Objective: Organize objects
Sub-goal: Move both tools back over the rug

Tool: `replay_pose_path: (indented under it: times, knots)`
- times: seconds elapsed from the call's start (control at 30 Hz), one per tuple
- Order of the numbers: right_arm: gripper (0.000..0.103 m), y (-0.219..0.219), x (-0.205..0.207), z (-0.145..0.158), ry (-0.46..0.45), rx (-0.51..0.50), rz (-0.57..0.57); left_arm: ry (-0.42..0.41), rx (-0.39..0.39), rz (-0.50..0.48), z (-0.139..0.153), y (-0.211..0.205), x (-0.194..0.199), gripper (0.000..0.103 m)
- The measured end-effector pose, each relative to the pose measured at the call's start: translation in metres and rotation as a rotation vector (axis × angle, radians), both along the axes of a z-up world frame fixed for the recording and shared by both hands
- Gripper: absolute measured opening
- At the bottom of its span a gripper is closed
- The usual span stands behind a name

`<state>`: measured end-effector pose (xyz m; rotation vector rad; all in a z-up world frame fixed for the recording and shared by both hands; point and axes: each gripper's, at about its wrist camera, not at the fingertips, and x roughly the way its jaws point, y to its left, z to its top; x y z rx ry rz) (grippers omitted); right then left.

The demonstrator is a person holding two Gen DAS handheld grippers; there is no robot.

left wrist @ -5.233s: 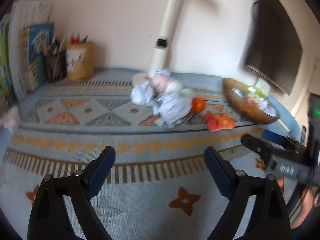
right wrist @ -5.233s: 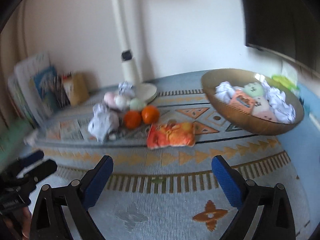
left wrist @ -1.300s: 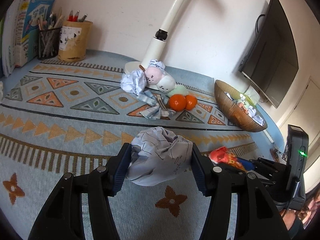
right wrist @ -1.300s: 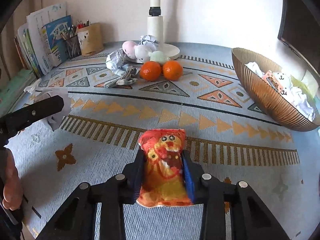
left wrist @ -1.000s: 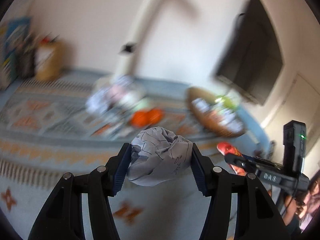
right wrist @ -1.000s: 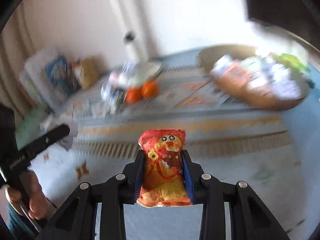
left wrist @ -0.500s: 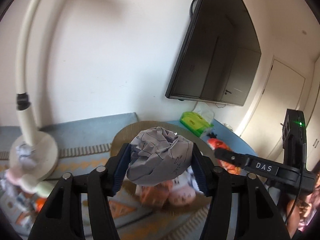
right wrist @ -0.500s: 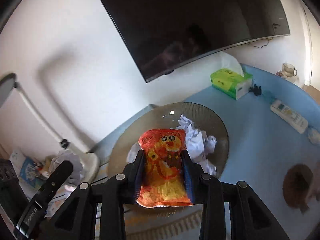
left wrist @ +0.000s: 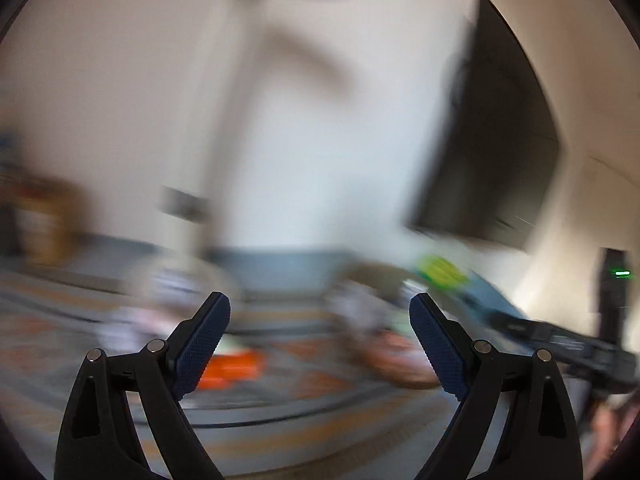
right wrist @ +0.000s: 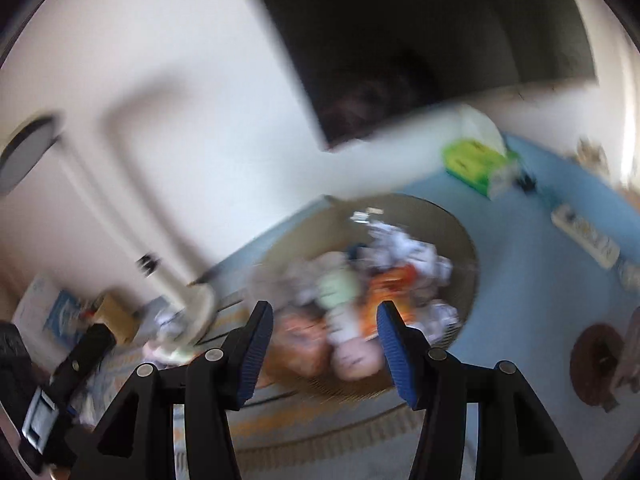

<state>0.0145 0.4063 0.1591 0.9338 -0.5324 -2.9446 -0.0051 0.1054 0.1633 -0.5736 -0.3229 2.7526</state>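
The right gripper hangs over the brown bowl, its blue-padded jaws having just been opening, with nothing between them. Below, blurred by motion, the bowl holds a heap: crumpled white paper, a pale green lump, an orange packet and something pinkish near the front rim. The bowl sits where the patterned rug meets the blue tabletop. A green tissue box stands beyond it, under the dark wall screen. A white lamp stand rises at left, and the left gripper shows at the lower left edge.
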Motion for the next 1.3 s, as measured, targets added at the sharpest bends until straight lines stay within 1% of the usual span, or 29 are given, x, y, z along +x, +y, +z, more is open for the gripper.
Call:
replay_pose_path:
  times: [0.03,0.07,0.1,0.17,0.23,0.27,0.3,0.33,0.37,0.47,0.53,0.6,0.67,0.7,0.73,0.83,0.9,0.93,1.3]
  knots:
    - [0.058,-0.020,0.010,0.006,0.028,0.016,0.046,0.020,-0.018,0.089,0.001,-0.025,0.019,0.091]
    - [0.059,-0.035,0.017,0.010,0.045,0.025,0.076,0.018,-0.023,0.137,-0.001,-0.045,0.033,0.091]
    - [0.064,-0.048,0.022,0.010,0.055,0.030,0.101,0.004,-0.024,0.178,-0.007,-0.070,0.046,0.091]
    - [0.065,-0.078,0.030,0.001,0.062,0.035,0.151,-0.034,-0.046,0.245,-0.025,-0.102,0.060,0.091]
    - [0.066,-0.107,0.031,-0.021,0.030,0.040,0.188,-0.076,-0.052,0.271,-0.048,-0.125,0.068,0.091]
    - [0.066,-0.123,0.031,-0.041,-0.001,0.040,0.204,-0.101,-0.040,0.261,-0.062,-0.133,0.070,0.091]
    - [0.066,-0.131,0.030,-0.052,-0.012,0.039,0.211,-0.122,-0.033,0.252,-0.073,-0.139,0.070,0.091]
    - [0.066,-0.140,0.028,-0.067,-0.028,0.039,0.219,-0.154,-0.032,0.252,-0.087,-0.143,0.069,0.091]
    - [0.066,-0.149,0.026,-0.081,-0.051,0.042,0.225,-0.168,-0.029,0.249,-0.095,-0.145,0.068,0.091]
    - [0.066,-0.163,0.021,-0.106,-0.088,0.078,0.243,-0.190,0.009,0.211,-0.116,-0.145,0.065,0.091]
    - [0.066,-0.173,0.023,-0.118,-0.089,0.159,0.242,-0.237,0.012,0.196,-0.119,-0.145,0.061,0.091]
    - [0.067,-0.177,0.020,-0.125,-0.122,0.188,0.248,-0.241,0.024,0.201,-0.122,-0.148,0.061,0.092]
    - [0.073,-0.184,0.019,-0.127,-0.131,0.230,0.251,-0.251,0.049,0.208,-0.123,-0.151,0.061,0.093]
    - [0.080,-0.188,0.018,-0.128,-0.138,0.264,0.245,-0.260,0.060,0.210,-0.124,-0.153,0.059,0.093]
    - [0.083,-0.192,0.018,-0.128,-0.137,0.288,0.248,-0.264,0.067,0.211,-0.125,-0.154,0.058,0.093]
    - [0.085,-0.194,0.019,-0.127,-0.122,0.296,0.267,-0.265,0.083,0.210,-0.125,-0.156,0.058,0.094]
    - [0.087,-0.193,0.020,-0.127,-0.115,0.292,0.266,-0.269,0.083,0.209,-0.125,-0.155,0.058,0.098]
    - [0.087,-0.193,0.020,-0.126,-0.116,0.288,0.264,-0.270,0.083,0.208,-0.126,-0.155,0.057,0.099]
    - [0.088,-0.193,0.019,-0.128,-0.119,0.283,0.281,-0.288,0.090,0.217,-0.128,-0.158,0.056,0.099]
